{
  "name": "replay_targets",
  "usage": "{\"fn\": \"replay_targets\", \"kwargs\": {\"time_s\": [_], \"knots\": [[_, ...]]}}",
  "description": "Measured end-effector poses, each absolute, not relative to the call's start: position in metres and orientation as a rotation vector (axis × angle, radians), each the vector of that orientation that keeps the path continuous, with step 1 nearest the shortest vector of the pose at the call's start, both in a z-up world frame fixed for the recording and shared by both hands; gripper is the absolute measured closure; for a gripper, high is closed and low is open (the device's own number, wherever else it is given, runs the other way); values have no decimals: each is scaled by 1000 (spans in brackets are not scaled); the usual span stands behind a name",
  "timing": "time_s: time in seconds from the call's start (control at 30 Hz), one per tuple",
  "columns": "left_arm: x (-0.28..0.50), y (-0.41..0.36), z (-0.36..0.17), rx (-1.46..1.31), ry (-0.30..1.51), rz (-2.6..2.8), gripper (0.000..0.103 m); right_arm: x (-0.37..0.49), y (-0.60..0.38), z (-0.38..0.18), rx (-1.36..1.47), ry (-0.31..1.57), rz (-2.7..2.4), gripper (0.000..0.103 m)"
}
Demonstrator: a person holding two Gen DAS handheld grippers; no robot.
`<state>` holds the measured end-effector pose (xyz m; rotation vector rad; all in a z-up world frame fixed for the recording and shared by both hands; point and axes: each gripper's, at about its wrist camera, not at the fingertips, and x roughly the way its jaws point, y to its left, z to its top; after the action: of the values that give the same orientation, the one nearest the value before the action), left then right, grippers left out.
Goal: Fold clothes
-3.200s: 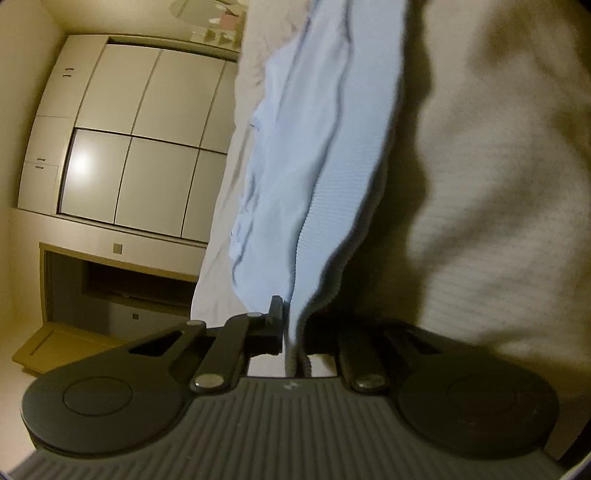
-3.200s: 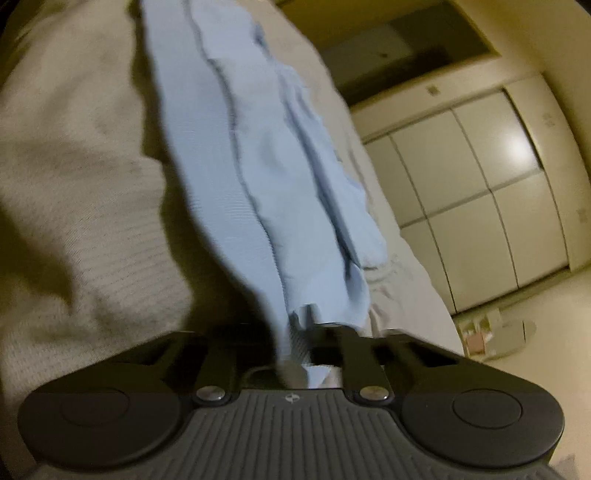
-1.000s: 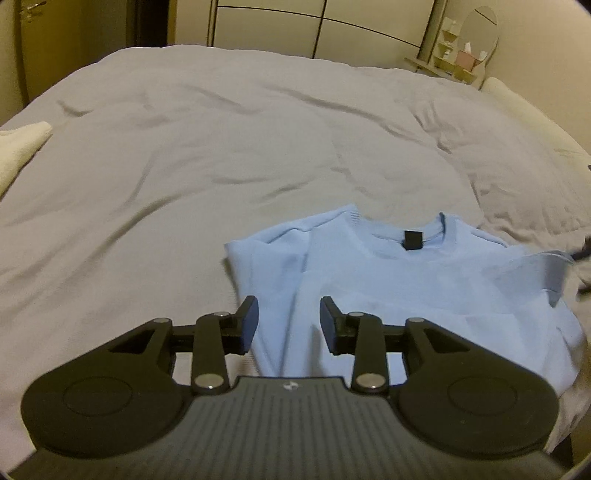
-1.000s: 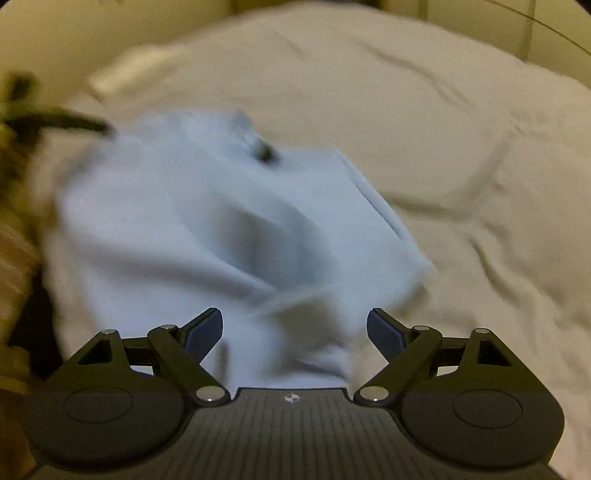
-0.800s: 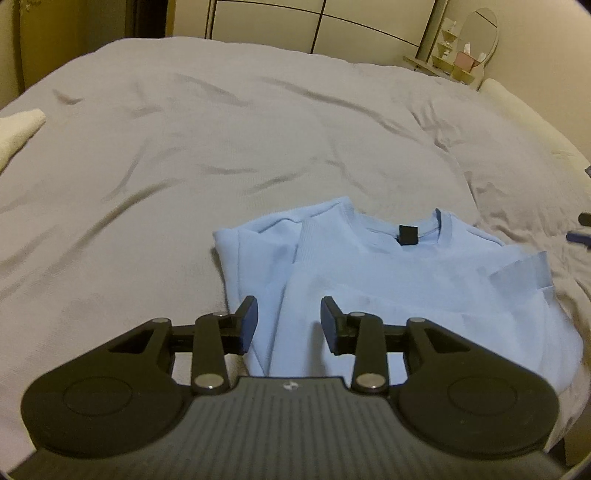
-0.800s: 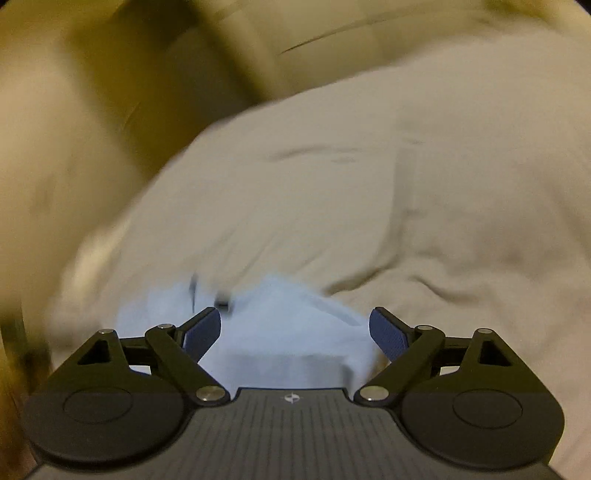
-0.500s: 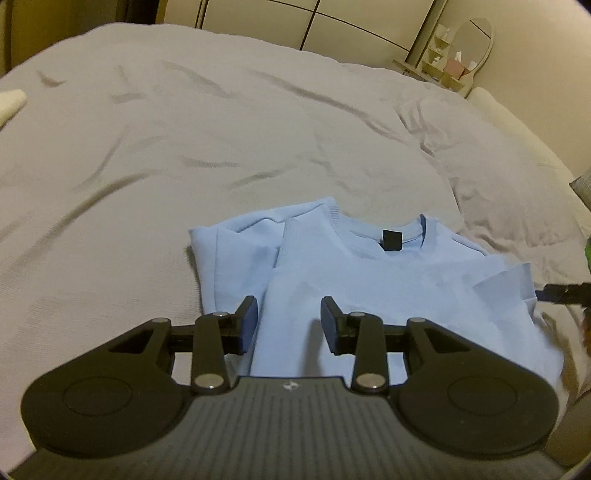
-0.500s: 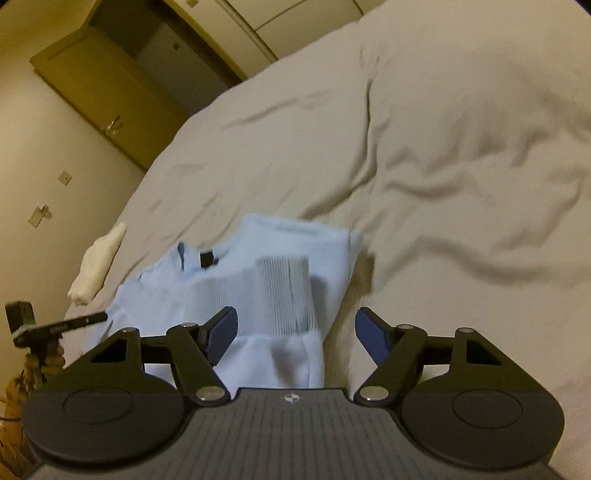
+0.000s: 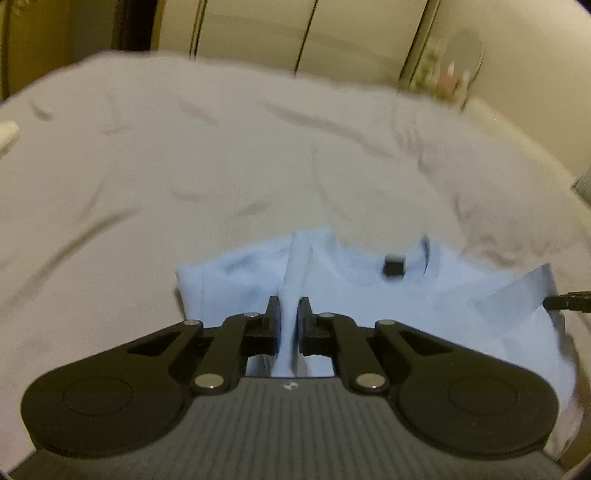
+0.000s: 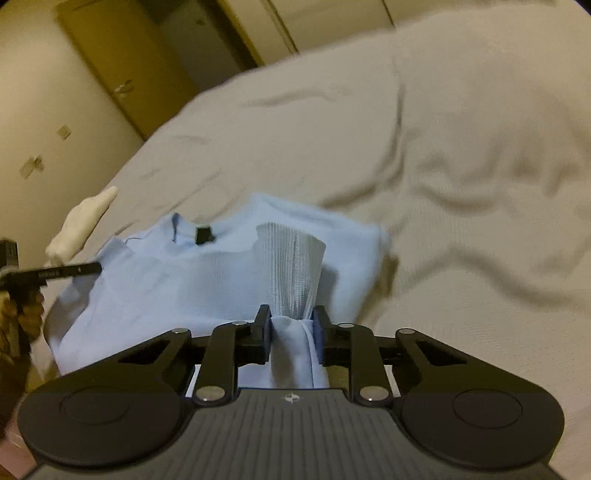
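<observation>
A light blue sweater (image 9: 369, 295) lies flat on the bed with its sides folded in, collar and black label (image 9: 394, 265) at the far end. My left gripper (image 9: 289, 319) is at its left part, jaws closing tight on a raised ridge of the fabric. In the right wrist view the sweater (image 10: 166, 280) shows a ribbed cuff (image 10: 291, 258) standing up. My right gripper (image 10: 291, 326) is closing with a bunch of blue fabric pinched between its pads, just below that cuff. Each gripper's dark tip shows at the edge of the other's view.
The grey bedcover (image 9: 221, 166) spreads wide and wrinkled beyond the sweater. A white rolled cloth (image 10: 81, 221) lies near the bed's far left edge. Wardrobe doors (image 9: 258, 33) and a small mirror (image 9: 461, 59) stand behind the bed. A wooden door (image 10: 129, 74) is at the back.
Both grippers stood open over the laid-out sweater and now pinch its fabric. The right one swung round, rolled and sank to the sweater's right side.
</observation>
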<state>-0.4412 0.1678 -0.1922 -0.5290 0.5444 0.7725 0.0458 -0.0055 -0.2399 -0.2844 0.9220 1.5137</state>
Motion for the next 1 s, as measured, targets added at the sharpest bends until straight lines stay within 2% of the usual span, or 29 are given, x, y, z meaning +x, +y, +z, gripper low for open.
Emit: {"fn": "replay_targets", "kwargs": {"time_s": [0.13, 0.23, 0.4, 0.53, 0.63, 0.67, 0.7, 0.77, 0.9, 1.0], "knots": [[-459, 152, -167, -412, 382, 839, 95, 36, 5, -209, -306, 756, 1514, 85], [-455, 167, -163, -413, 373, 854, 94, 38, 32, -201, -317, 717, 1490, 85], [-434, 200, -184, -410, 460, 874, 94, 38, 86, -213, -410, 703, 1421, 85], [-421, 223, -215, -462, 554, 881, 93, 40, 122, -253, -485, 808, 1347, 85], [-414, 234, -239, -461, 648, 950, 83, 36, 134, -281, -537, 858, 1291, 82], [-417, 235, -241, -466, 645, 962, 78, 35, 137, -288, -552, 869, 1275, 75], [-419, 236, -244, -471, 643, 975, 70, 34, 134, -290, -556, 858, 1243, 57], [-430, 233, -238, -484, 610, 1018, 70, 35, 124, -288, -554, 816, 1168, 37], [-462, 213, -212, -440, 586, 1171, 80, 43, 73, -260, -421, 761, 1129, 39], [-492, 172, -187, -473, 519, 1118, 80, 34, 19, -234, -297, 709, 1157, 39]]}}
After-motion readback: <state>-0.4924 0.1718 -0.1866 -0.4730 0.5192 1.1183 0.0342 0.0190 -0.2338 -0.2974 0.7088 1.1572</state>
